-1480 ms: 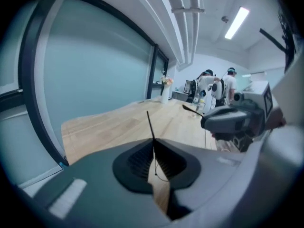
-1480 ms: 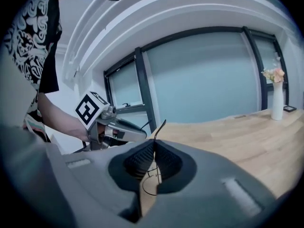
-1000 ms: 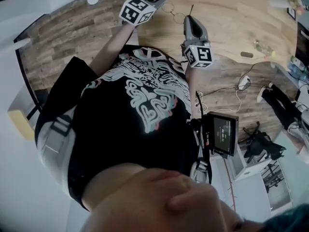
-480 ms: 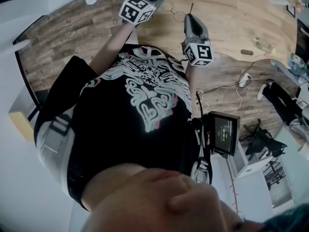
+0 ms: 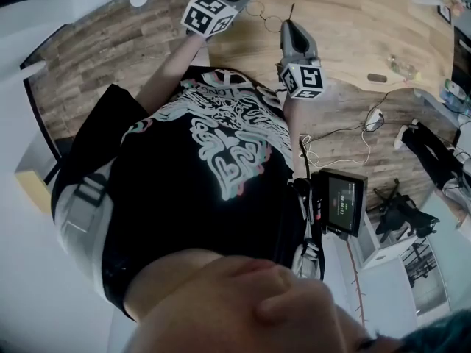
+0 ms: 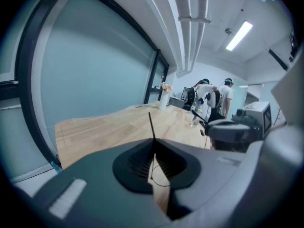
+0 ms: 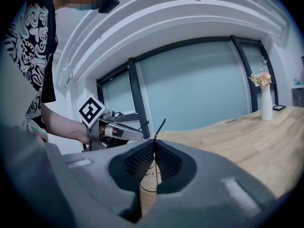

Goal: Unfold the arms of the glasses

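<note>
Pinching, left: left gripper [image 6: 153,145] pressed shut on one thin black arm [image 6: 151,125] of the glasses [image 5: 266,19], with the arm's tip poking out beyond the pads [image 6: 137,159].
Pinching, right: right gripper [image 7: 155,148] clamped the same way on the other arm [image 7: 160,129], tip jutting past the fingertips.
Frame: wire rims [image 7: 148,180] showing in the gap behind the pads on the palm side, strung between the two grippers above the wooden table [image 5: 353,28]. Cannot tell whether clear of it.
Step in hand: probably swinging each arm outward about its hinge.
Doing it well: hold both pinches firm but light, since wire this thin likely bends easily. Rotate each gripper around the hinge rather than dragging the two apart, slowly and evenly on both sides.
Watch for: an arm sliding through the ribbed pads, or a twist building across the bridge.
Progress: hinge angle too small to read here, so judged unfinished.
</note>
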### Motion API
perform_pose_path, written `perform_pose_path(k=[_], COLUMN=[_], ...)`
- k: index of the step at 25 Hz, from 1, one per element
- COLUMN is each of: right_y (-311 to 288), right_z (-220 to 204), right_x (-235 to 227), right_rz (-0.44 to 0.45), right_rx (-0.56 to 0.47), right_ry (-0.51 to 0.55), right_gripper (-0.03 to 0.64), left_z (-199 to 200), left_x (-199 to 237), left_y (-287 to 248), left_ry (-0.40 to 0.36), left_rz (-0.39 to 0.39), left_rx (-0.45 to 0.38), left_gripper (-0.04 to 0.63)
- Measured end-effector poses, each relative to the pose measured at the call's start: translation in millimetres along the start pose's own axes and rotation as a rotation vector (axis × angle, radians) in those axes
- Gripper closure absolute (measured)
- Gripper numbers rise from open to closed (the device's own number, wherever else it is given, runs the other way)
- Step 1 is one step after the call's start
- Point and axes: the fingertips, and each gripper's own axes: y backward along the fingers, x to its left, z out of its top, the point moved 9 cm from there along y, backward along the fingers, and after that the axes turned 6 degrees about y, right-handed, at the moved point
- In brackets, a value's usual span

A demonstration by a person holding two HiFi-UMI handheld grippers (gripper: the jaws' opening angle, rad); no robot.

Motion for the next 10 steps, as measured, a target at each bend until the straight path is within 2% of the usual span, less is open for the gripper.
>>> perform_pose_path(k=[10], right_y=[-0.6], right_z=[-3.3], right_x=[0.6], right_rz=[0.002], right_rx=[0.014], right_ry=[0.007], right_gripper=[0.611], left_z=[-6.0], left_x=[2.0], left_y=[-2.2], left_ry=[0.013], left_rz=[-0.004], left_rx=[0.016], left_gripper=[0.596])
